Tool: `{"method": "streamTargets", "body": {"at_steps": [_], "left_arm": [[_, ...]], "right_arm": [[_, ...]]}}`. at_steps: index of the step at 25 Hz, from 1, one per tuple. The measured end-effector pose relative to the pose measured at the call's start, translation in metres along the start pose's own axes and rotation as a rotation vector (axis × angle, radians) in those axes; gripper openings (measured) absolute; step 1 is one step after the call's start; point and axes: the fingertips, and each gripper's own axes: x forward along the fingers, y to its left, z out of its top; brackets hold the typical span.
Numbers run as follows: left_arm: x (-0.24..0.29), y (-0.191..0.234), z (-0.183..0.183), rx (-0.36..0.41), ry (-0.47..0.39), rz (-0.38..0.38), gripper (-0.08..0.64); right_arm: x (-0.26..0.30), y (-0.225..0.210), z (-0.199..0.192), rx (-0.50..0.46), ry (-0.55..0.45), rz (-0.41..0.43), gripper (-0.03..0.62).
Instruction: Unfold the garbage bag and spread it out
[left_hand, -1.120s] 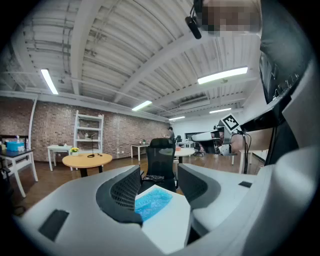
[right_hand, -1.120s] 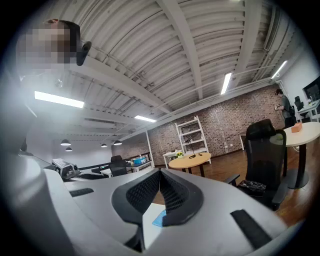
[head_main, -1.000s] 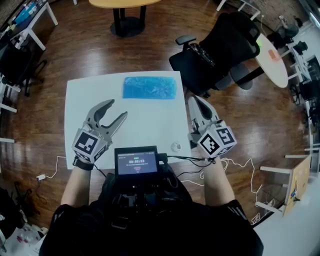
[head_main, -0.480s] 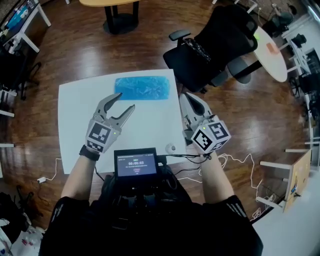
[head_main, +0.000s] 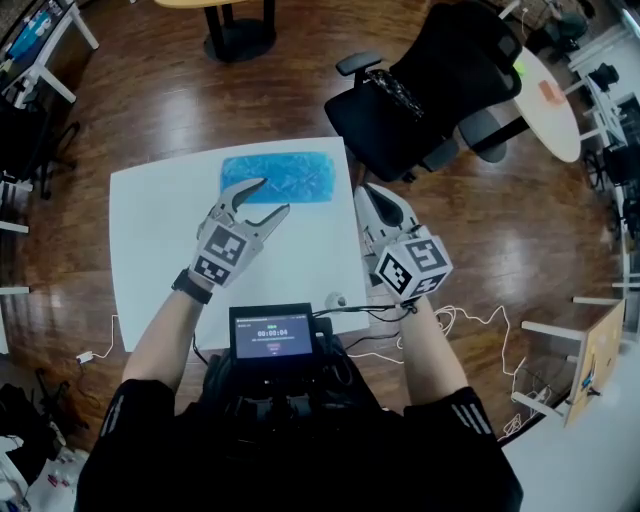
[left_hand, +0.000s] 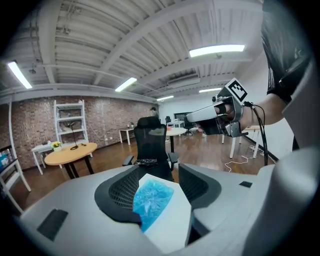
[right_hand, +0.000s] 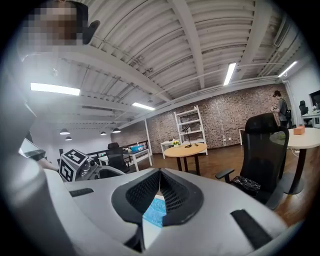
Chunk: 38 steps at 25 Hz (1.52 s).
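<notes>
The garbage bag (head_main: 278, 177) is a folded blue rectangle lying flat at the far edge of the white table (head_main: 160, 220). My left gripper (head_main: 262, 200) is open, its far fingertip over the bag's near edge and nothing between its pads. In the left gripper view the bag (left_hand: 152, 200) shows ahead between the wide jaws of the left gripper (left_hand: 159, 172). My right gripper (head_main: 368, 192) is shut and empty beside the table's right edge, to the right of the bag. In the right gripper view a strip of the bag (right_hand: 155, 212) shows below the shut right gripper (right_hand: 160, 172).
A black office chair (head_main: 430, 90) stands just past the table's far right corner. A small round object (head_main: 338, 300) lies near the table's front right corner. A screen (head_main: 272, 332) hangs at the person's chest. A round wooden table (head_main: 240, 20) stands farther back.
My left gripper has moved forward and down across the table to the bag's near edge. The right gripper has come slightly forward and lower by the table's right edge.
</notes>
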Motion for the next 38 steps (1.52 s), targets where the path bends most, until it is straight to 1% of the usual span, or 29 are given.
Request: {"method": "streamTargets", "body": {"at_steps": [2, 5, 6, 11, 13, 16, 22, 28, 31, 34, 38], "left_arm": [[0.014, -0.003, -0.009, -0.006, 0.022, -0.022, 0.252], [0.037, -0.009, -0.03, 0.022, 0.076, -0.046, 0.302], [0.045, -0.011, -0.04, 0.027, 0.101, -0.052, 0.304], [0.08, -0.022, -0.074, 0.064, 0.21, -0.076, 0.304], [0.095, -0.026, -0.087, 0.065, 0.25, -0.094, 0.304], [0.117, -0.032, -0.109, 0.075, 0.306, -0.118, 0.304], [0.153, -0.038, -0.142, 0.153, 0.392, -0.147, 0.304], [0.177, -0.04, -0.181, 0.142, 0.481, -0.171, 0.304], [0.189, -0.044, -0.212, 0.17, 0.543, -0.188, 0.303], [0.202, -0.043, -0.222, 0.212, 0.571, -0.177, 0.288], [0.216, -0.042, -0.227, 0.248, 0.592, -0.189, 0.287]], "right_arm": [[0.004, -0.006, -0.005, -0.005, 0.007, -0.009, 0.025], [0.009, -0.013, -0.011, -0.015, 0.022, -0.02, 0.048], [0.011, -0.016, -0.013, -0.012, 0.026, -0.022, 0.049], [0.013, -0.029, -0.027, 0.001, 0.047, -0.032, 0.087], [0.015, -0.034, -0.033, 0.006, 0.06, -0.036, 0.092], [0.018, -0.04, -0.042, 0.026, 0.074, -0.029, 0.092], [0.03, -0.047, -0.055, 0.045, 0.1, -0.003, 0.094], [0.045, -0.049, -0.065, 0.054, 0.121, 0.017, 0.094], [0.05, -0.052, -0.071, 0.068, 0.13, 0.016, 0.094], [0.054, -0.059, -0.079, 0.09, 0.137, 0.016, 0.094], [0.056, -0.066, -0.088, 0.103, 0.159, 0.019, 0.092]]}}
